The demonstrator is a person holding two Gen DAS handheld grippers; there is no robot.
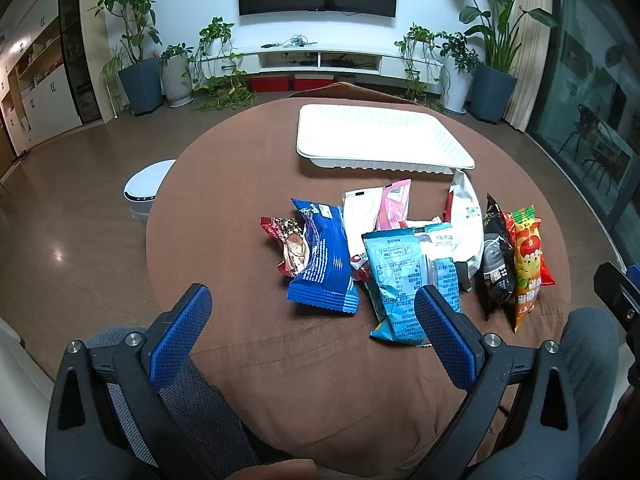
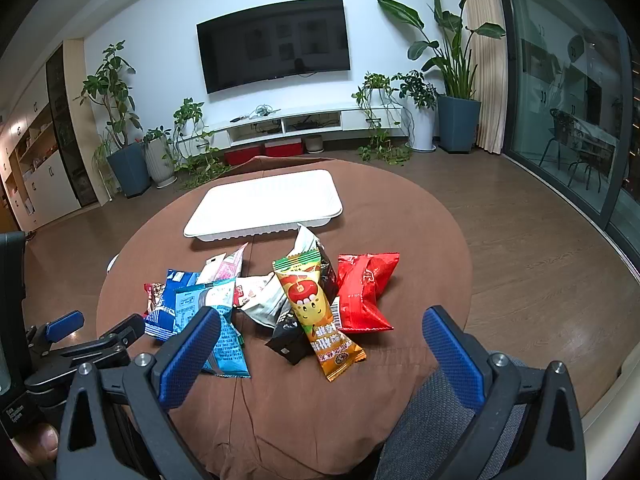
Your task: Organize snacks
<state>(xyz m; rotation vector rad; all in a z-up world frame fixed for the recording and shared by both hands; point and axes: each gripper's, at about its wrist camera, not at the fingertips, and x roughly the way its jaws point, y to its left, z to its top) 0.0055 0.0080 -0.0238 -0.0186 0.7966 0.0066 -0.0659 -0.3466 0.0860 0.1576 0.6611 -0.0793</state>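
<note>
Partly overlapped snack packets (image 1: pixel 400 256), labels unreadable, white tray (image 1: pixel 376 140) behind, both grippers' fingers (image 1: pixel 180 332) spread, holding nothing.

Ten or so snack packets (image 2: pixel 304 300), one white tray (image 2: pixel 268 204).

The snack packets (image 2: pixel 304 312) carry printed text and barcodes, but all of it is too small and blurred to be read.

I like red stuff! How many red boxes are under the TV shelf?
2. The left red box and right red box sit side by side; the table may hide more.
</note>
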